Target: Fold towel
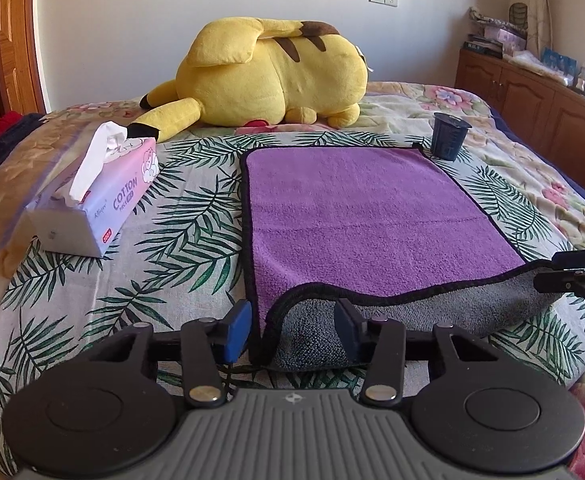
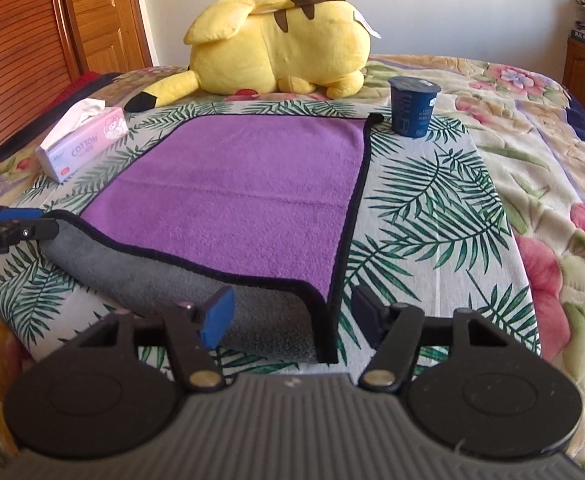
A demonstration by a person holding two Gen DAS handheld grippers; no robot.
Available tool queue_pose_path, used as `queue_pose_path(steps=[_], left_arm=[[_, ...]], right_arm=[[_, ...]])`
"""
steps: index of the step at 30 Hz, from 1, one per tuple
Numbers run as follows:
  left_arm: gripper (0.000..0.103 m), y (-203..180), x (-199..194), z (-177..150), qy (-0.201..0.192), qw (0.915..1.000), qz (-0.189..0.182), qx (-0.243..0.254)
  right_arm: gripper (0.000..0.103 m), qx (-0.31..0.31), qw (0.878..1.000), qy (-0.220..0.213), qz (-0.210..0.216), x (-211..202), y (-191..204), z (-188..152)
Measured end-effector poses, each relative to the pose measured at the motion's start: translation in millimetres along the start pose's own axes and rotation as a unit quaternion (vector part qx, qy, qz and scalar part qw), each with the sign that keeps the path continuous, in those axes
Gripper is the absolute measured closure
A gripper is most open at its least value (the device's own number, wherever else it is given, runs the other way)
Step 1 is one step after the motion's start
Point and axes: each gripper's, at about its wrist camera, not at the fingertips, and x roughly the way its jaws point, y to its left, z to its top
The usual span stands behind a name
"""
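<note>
A purple towel [image 1: 364,216] with black trim and a grey underside lies flat on the bed; it also shows in the right wrist view [image 2: 236,196]. Its near edge is curled up, showing the grey side [image 1: 432,316]. My left gripper [image 1: 296,328] is open, its fingers on either side of the towel's near left corner. My right gripper [image 2: 292,320] is open, its fingers on either side of the near right corner. Neither grips the cloth. Each gripper shows at the edge of the other's view, the right [image 1: 572,276] and the left [image 2: 8,226].
A yellow plush toy [image 1: 268,76] lies behind the towel. A pink tissue pack [image 1: 100,196] sits at the left. A dark blue cup [image 1: 448,136] stands by the far right corner. Wooden cabinets [image 1: 532,100] stand at the right, a wooden door [image 2: 96,12] at the left.
</note>
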Motion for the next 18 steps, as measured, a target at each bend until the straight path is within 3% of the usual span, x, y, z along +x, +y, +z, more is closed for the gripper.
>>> queue_pose_path(steps=[5, 13, 18], left_arm=[[0.083, 0.2, 3.0, -2.3, 0.008, 1.0, -0.002, 0.003], [0.083, -0.6, 5.4, -5.4, 0.012, 0.9999, -0.003, 0.008], [0.092, -0.2, 4.8, -6.2, 0.004, 1.0, 0.003, 0.004]], right_arm=[[0.048, -0.002, 1.0, 0.009, 0.003, 1.5, 0.6, -0.5], [0.059, -0.011, 0.999, 0.029, 0.02, 3.8, 0.6, -0.3], [0.077, -0.016, 0.999, 0.034, 0.015, 4.1, 0.5, -0.6]])
